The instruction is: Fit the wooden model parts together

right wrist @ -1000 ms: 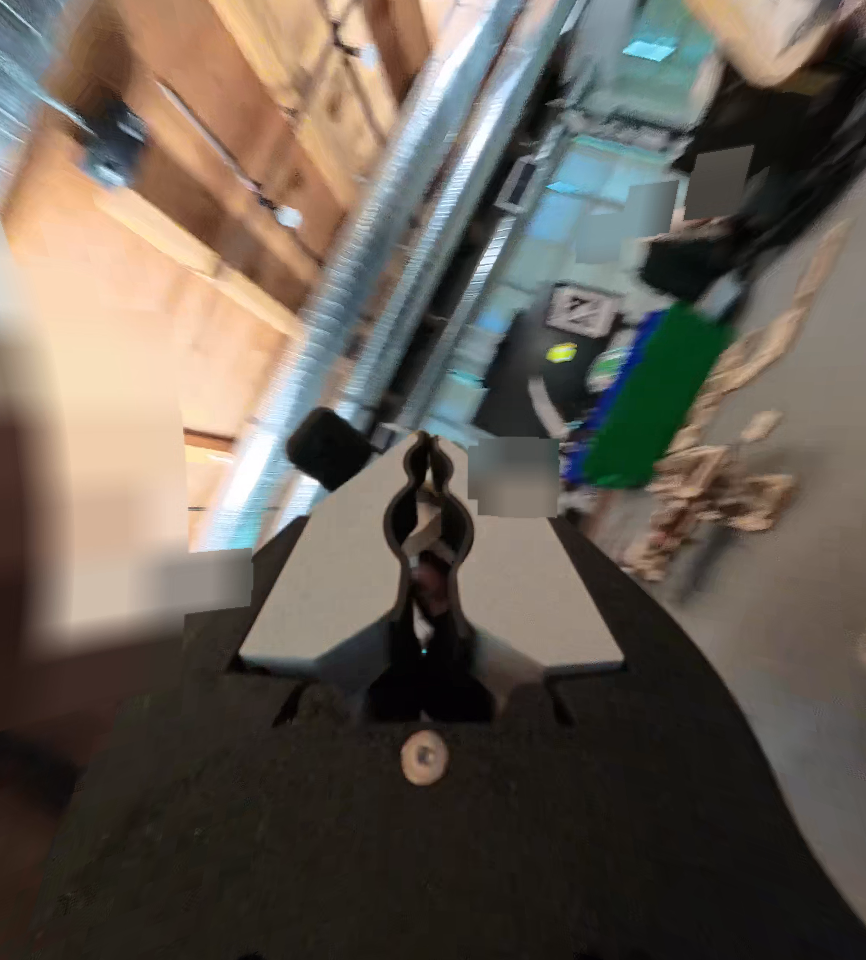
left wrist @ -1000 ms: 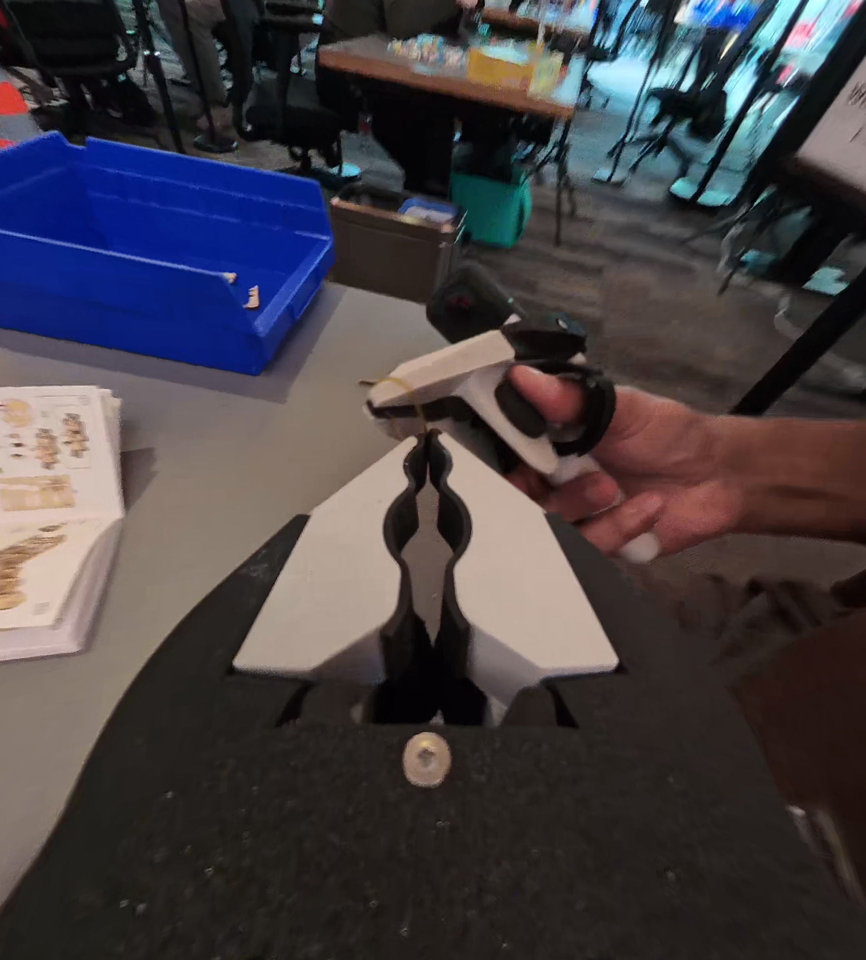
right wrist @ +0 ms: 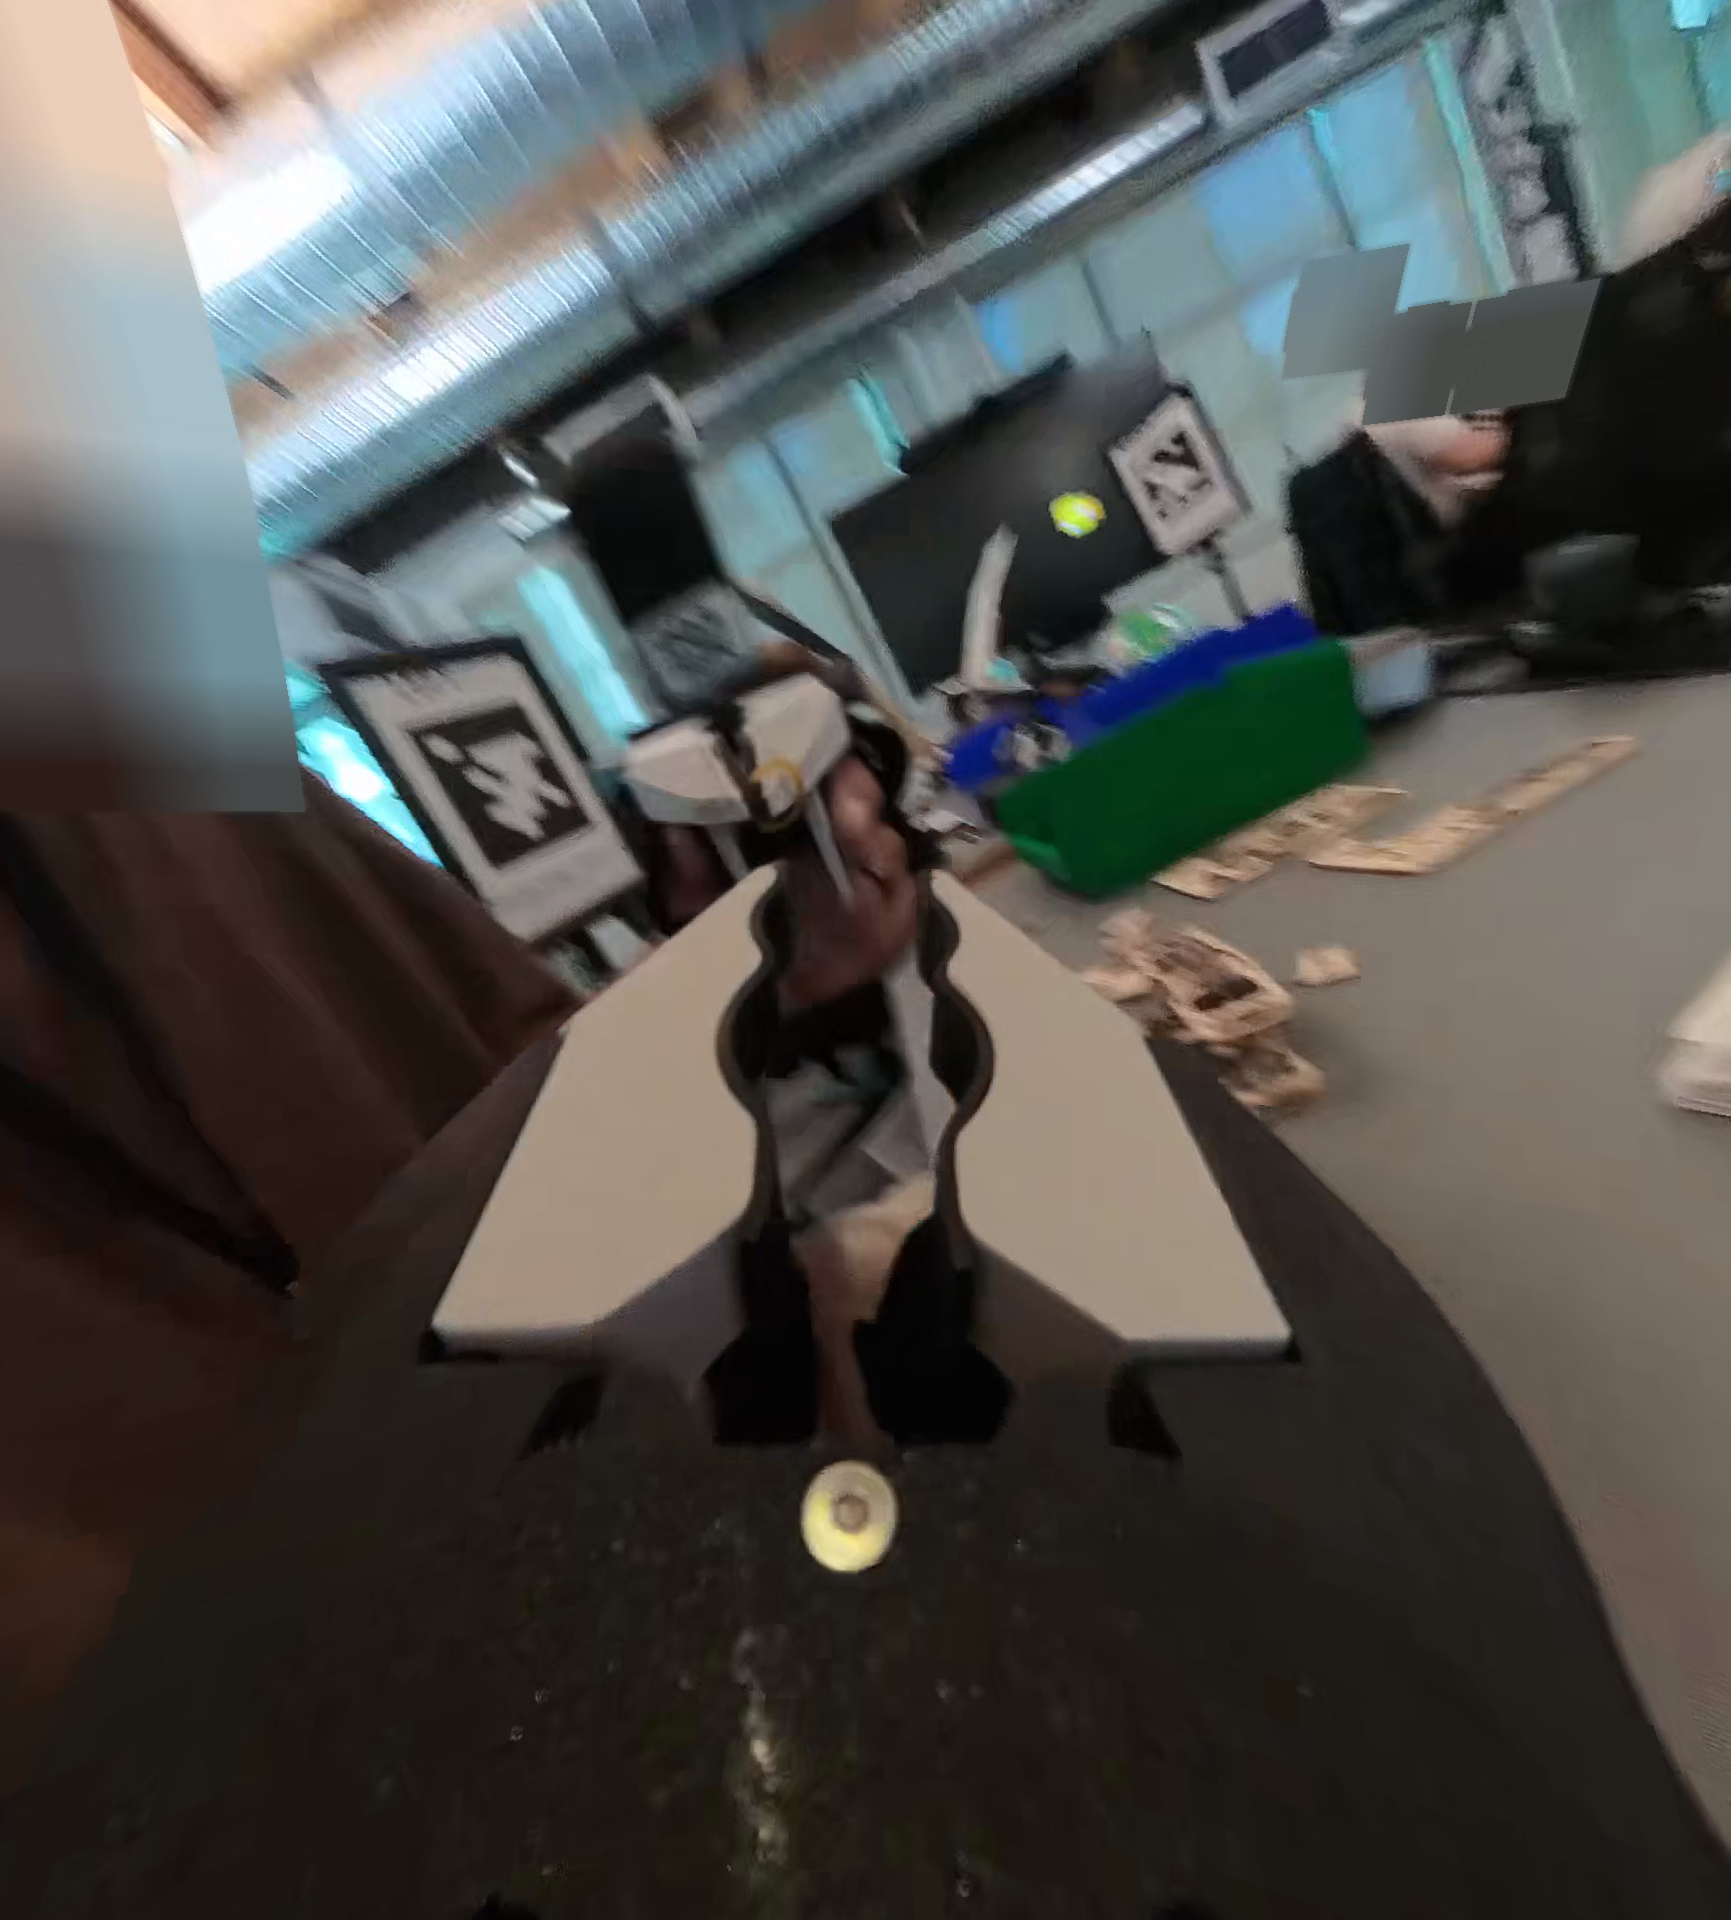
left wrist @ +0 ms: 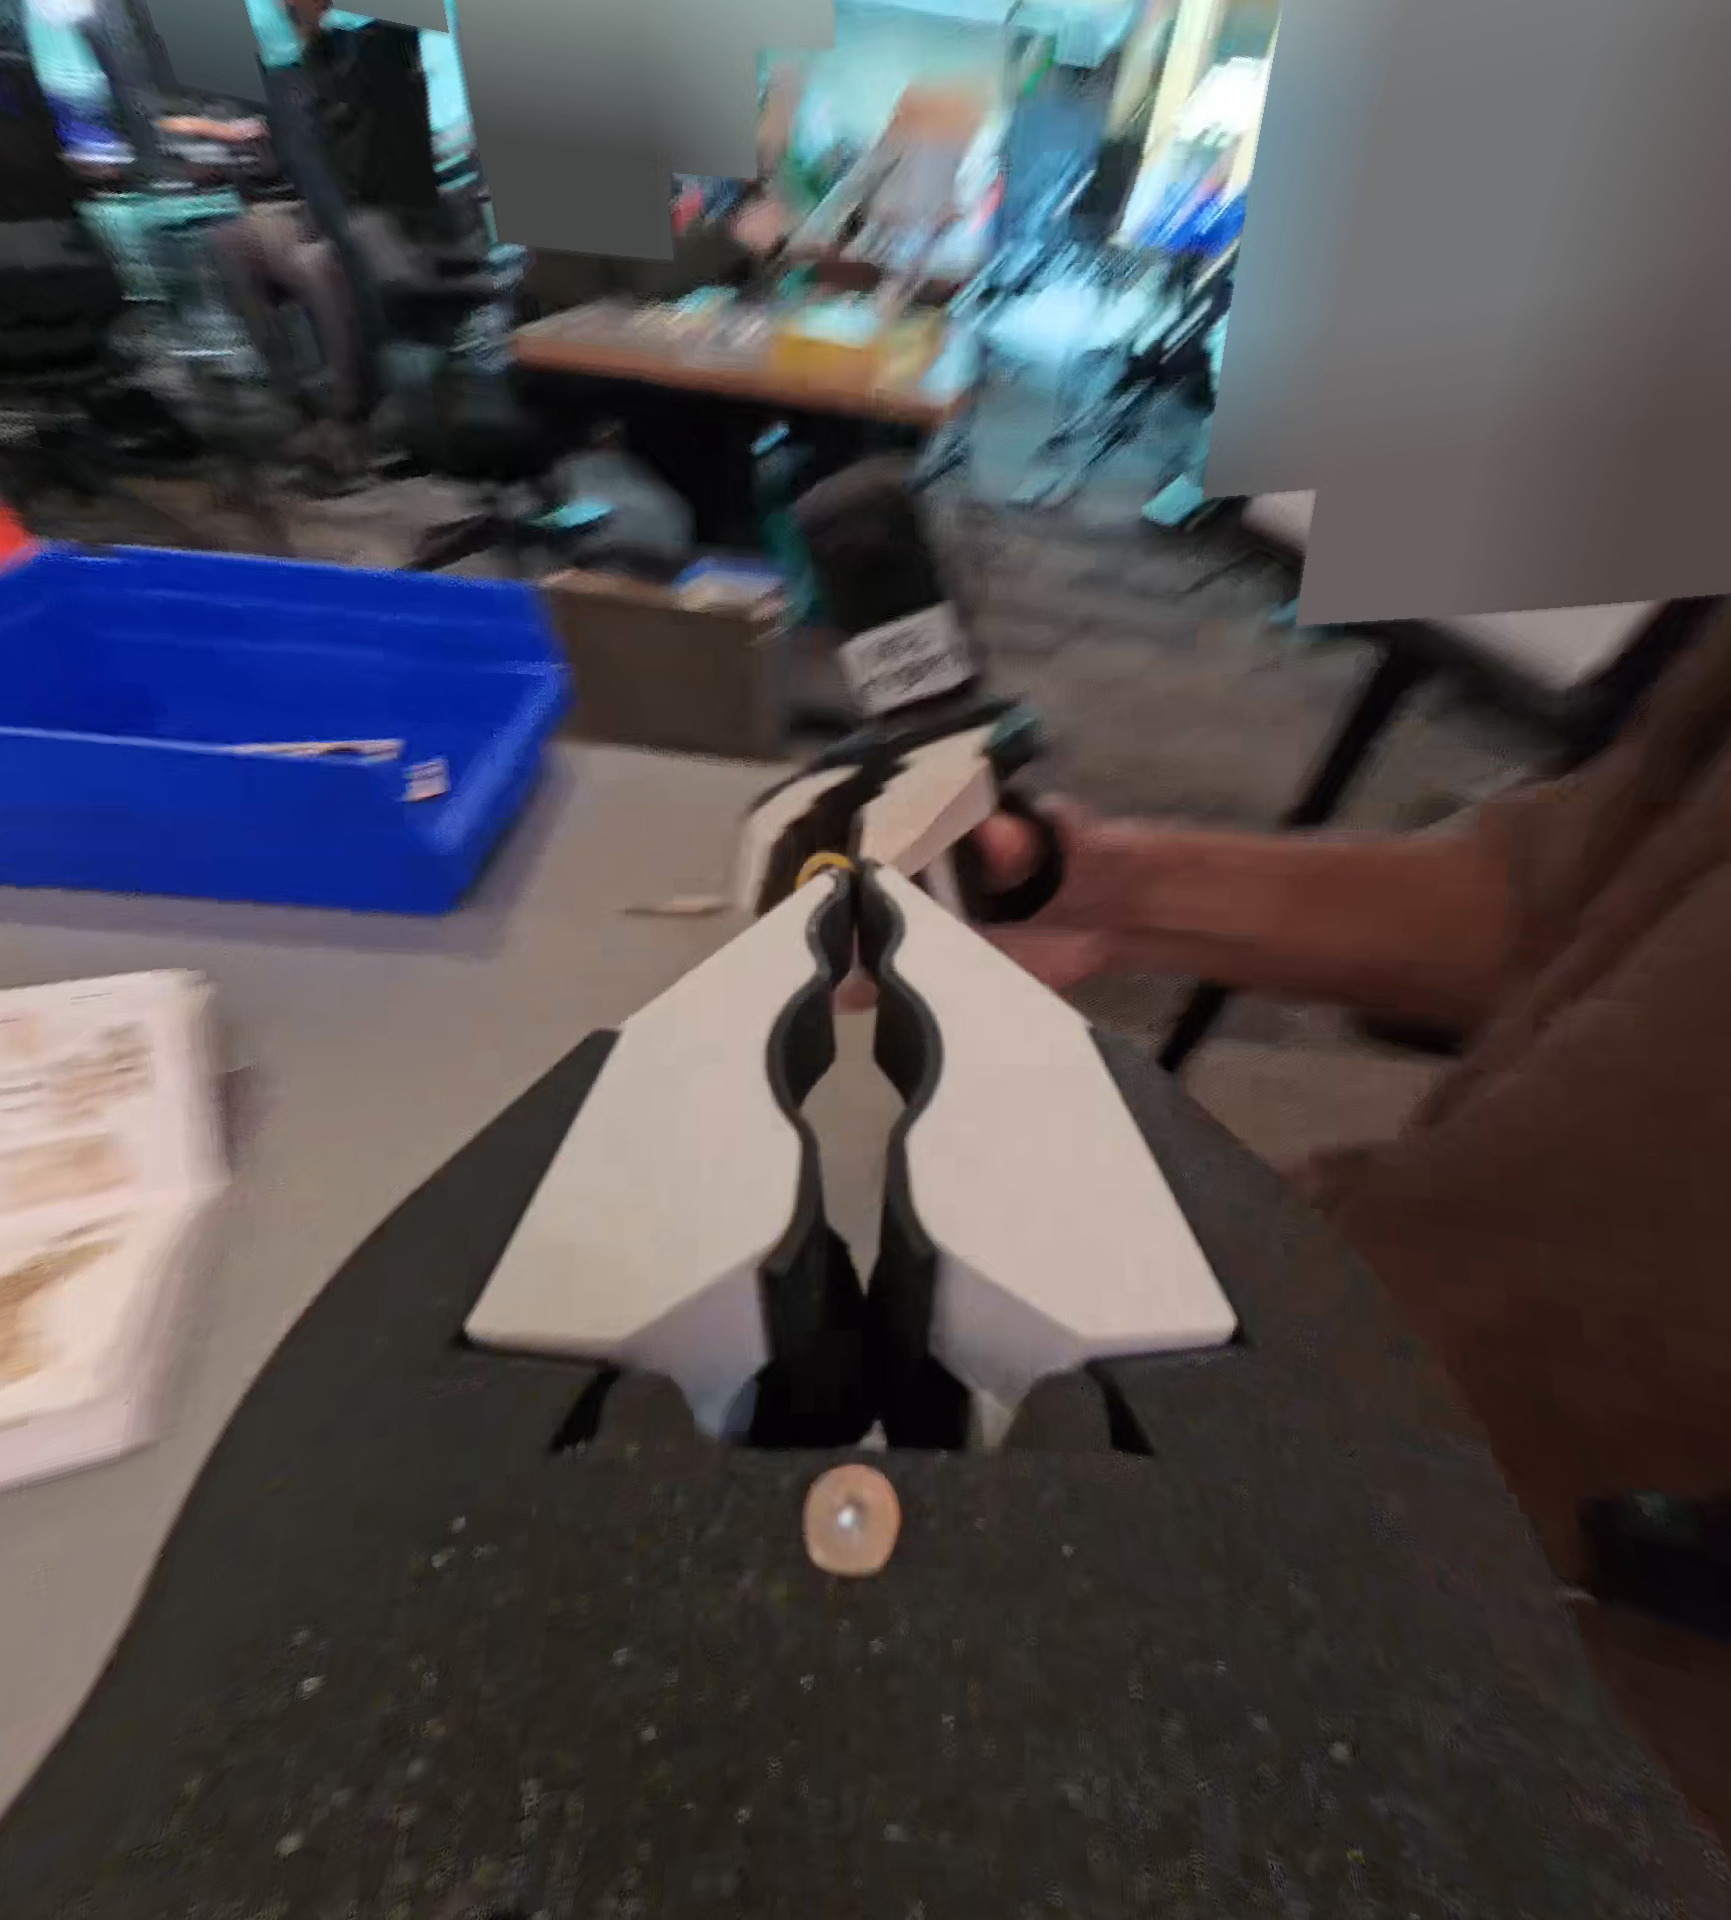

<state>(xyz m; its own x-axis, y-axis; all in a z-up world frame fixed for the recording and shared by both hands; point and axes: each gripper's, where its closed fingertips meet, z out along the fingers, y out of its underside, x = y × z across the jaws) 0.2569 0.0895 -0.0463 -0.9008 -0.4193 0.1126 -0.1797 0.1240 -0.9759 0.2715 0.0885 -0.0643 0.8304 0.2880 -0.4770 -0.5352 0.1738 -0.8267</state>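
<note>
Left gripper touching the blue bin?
Apart. Left wrist view shows a stretch of table between the left gripper and the blue bin.

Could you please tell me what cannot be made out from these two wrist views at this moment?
- Left tool: fingertips nearly meet; motion blur hides whether anything thin is pinched.
- Right tool: open, but the hand behind fills the gap, so contents are unclear.
- Wooden pieces on the table: too blurred to tell their shapes.
- Blue bin: its wall hides most contents.

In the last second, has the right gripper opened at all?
Yes. The right gripper now shows a clearly wider gap between its tips; a second ago they nearly touched.
</note>
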